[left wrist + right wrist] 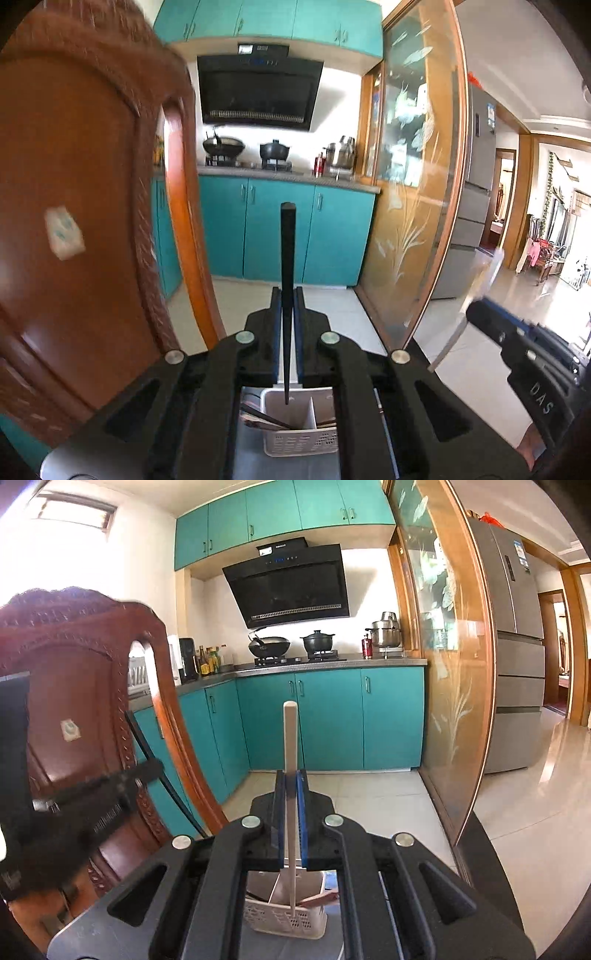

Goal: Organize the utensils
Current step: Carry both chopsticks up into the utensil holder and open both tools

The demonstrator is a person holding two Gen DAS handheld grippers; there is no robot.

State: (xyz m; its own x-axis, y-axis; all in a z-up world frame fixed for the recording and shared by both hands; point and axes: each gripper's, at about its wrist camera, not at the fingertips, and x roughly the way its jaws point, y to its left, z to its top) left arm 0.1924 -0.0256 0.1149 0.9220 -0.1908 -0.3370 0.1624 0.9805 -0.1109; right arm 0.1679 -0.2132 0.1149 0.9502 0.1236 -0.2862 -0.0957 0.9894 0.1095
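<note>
My left gripper (287, 295) is shut on a black chopstick (286, 266) that stands upright, its lower tip over the white perforated utensil basket (301, 441). The basket has a divider and holds a few dark utensils. My right gripper (291, 775) is shut on a cream-white chopstick (291, 760), held upright, its lower end reaching down into the same white basket (284, 919). The right gripper also shows at the right of the left wrist view (480, 310). The left gripper with its black chopstick shows blurred at the left of the right wrist view (140, 771).
A carved red-brown wooden chair back (74, 221) stands close on the left, and it shows in the right wrist view (81, 686) too. Teal kitchen cabinets (332, 716), a stove with pots (291, 646) and a glass sliding door (454, 672) lie ahead. A fridge (517, 646) stands right.
</note>
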